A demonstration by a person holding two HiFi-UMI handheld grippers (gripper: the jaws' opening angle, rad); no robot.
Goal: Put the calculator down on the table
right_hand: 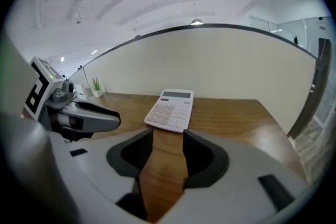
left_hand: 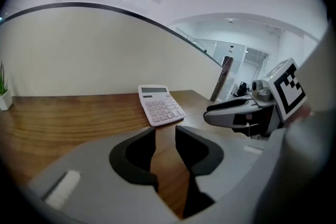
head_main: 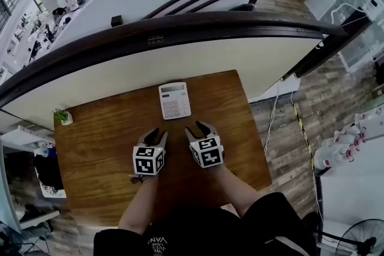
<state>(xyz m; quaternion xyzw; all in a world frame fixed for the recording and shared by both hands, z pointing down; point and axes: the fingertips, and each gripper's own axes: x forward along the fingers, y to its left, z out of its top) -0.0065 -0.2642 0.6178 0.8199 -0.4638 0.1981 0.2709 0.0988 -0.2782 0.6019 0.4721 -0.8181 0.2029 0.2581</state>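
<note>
A white calculator [head_main: 174, 100] lies flat on the wooden table [head_main: 96, 135], near its far edge. Both grippers hover side by side on the near side of it, apart from it. My left gripper [head_main: 157, 135] has a narrow gap between its jaws and nothing in it. My right gripper [head_main: 199, 129] stands wider open and is also empty. In the left gripper view the calculator [left_hand: 160, 104] lies ahead of the jaws [left_hand: 165, 134], with the right gripper [left_hand: 236, 113] beside it. In the right gripper view the calculator [right_hand: 171, 108] lies just beyond the jaws [right_hand: 168, 136].
A small potted plant [head_main: 63, 117] stands at the table's far left corner. A curved cream partition wall [head_main: 180, 57] with a dark rail runs behind the table. The table's right edge drops to a wood floor with a cable [head_main: 270, 123].
</note>
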